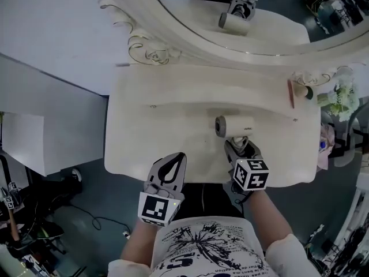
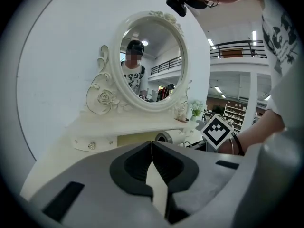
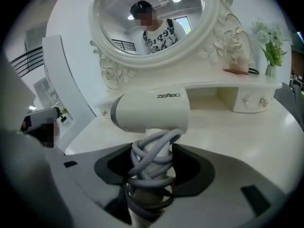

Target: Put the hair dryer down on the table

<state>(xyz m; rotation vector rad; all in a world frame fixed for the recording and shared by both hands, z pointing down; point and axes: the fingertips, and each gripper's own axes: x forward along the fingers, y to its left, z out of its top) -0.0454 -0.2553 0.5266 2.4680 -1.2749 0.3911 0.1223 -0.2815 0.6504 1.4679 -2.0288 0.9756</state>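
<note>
A white hair dryer with a grey nozzle ring lies across the cream dressing table, nozzle to the left. Whether its body rests on the top or hangs just over it I cannot tell. Its handle, wrapped in grey cord, points toward me and sits between the jaws of my right gripper, which is shut on it. In the right gripper view the dryer rises from that gripper. My left gripper hovers at the table's front edge, shut and empty. Its jaws meet in the left gripper view.
An oval mirror in a carved white frame stands at the back of the table. A small vase of flowers and a reddish stick-like item sit at the back right. A white partition stands to the left.
</note>
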